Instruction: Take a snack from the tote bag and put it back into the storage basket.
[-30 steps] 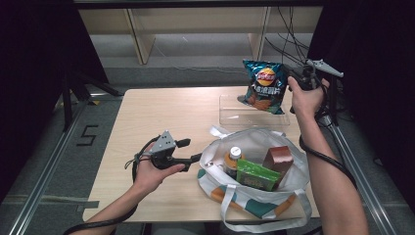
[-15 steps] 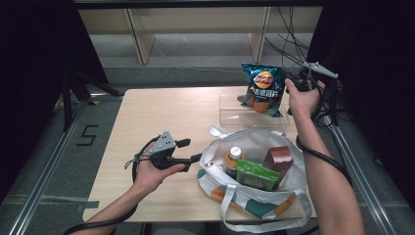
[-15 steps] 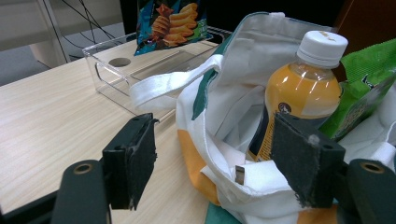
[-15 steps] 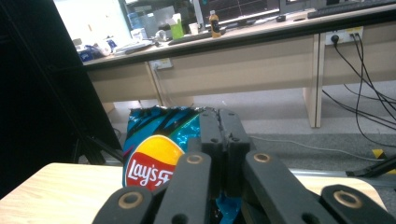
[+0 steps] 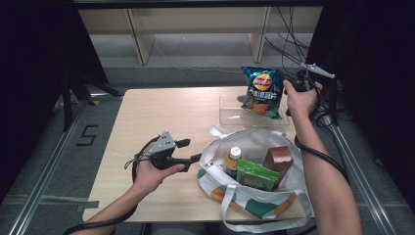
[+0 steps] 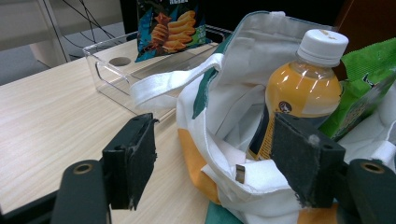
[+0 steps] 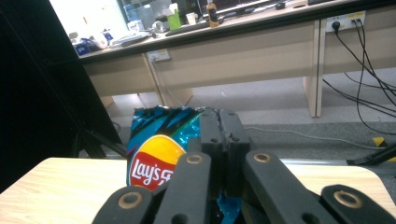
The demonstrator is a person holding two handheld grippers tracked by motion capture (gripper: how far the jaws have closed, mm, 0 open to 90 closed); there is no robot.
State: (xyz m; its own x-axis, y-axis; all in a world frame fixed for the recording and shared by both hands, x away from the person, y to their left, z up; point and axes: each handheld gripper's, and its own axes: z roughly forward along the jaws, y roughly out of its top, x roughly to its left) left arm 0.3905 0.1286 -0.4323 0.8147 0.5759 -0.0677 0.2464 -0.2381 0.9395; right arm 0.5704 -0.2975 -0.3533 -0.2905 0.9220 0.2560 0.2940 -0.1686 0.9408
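In the high view a white tote bag point(image 5: 254, 196) with teal and orange patches lies open at the lower right of the wooden table point(image 5: 161, 117), and in it stand an orange drink bottle point(image 5: 234, 160) with a white cap, a green packet point(image 5: 258, 175) and a brown box point(image 5: 278, 159). Above the bag, toward the upper right of the frame, a clear plastic bin point(image 5: 230, 108) sits on the table, and the chip bag point(image 5: 263, 91) hangs over its right part, its lower end at or inside the bin. The right gripper point(image 5: 293, 84) at the upper right is clamped shut on the top edge of the chip bag; the right gripper view shows both jaws pressed together on the crimped seam. The chip bag is blue-teal with black streaks, a red and yellow round logo and pictured chips. The left gripper point(image 5: 195, 157) at lower centre-left has its jaws spread wide, holding nothing, its tips just at the tote's left rim, with a white strap point(image 6: 168, 81) and the bottle close ahead.
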